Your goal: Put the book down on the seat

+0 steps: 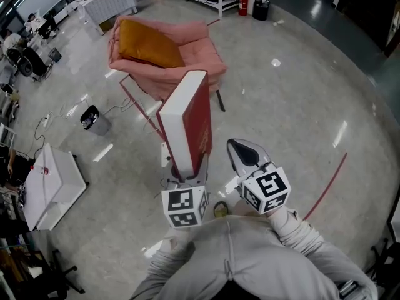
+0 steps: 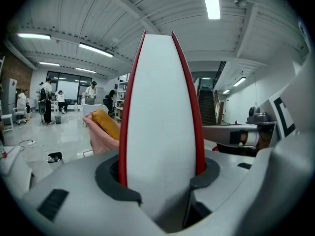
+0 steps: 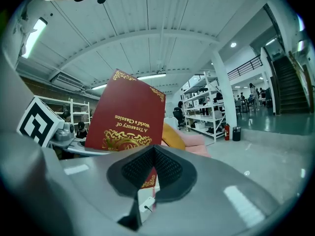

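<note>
Red, thick book (image 1: 190, 124) with gold lettering and white page edges.

Right gripper (image 3: 155, 152) has its jaws pressed together, nothing between them. Just left, the book (image 3: 129, 114) stands tall, red cover, gold title upside down. Beyond sits an orange cushion (image 3: 173, 137) on the pink seat (image 3: 199, 142).

Left hand-held gripper (image 1: 186, 175) clamped, roughly level
</note>
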The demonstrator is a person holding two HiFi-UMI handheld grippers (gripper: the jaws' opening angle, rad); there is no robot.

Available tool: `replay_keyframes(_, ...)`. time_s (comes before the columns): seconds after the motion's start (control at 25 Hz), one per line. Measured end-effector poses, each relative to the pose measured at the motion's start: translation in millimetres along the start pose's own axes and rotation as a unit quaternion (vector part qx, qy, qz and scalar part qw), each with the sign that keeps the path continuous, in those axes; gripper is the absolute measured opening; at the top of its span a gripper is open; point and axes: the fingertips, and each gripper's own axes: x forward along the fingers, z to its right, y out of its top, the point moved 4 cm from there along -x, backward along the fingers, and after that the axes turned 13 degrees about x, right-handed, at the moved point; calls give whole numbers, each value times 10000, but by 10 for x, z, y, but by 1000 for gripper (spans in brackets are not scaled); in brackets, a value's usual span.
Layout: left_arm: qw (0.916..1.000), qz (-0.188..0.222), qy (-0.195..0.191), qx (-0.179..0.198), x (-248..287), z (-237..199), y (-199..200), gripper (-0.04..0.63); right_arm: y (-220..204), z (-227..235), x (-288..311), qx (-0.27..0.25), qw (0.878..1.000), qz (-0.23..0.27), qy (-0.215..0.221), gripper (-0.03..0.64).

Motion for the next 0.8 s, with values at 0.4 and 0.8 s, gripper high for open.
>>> replay_keyframes(0.4, 10000, -59, 22, -39, 320, -115, 93, 245, 132, 194, 259, -4, 10000, -20, -48, 0)
replay_keyframes(0.8, 9997, -146, 186, -42, 1024, -249, 218, 245, 358, 711, 838, -34, 9999, -47, 87, 0)
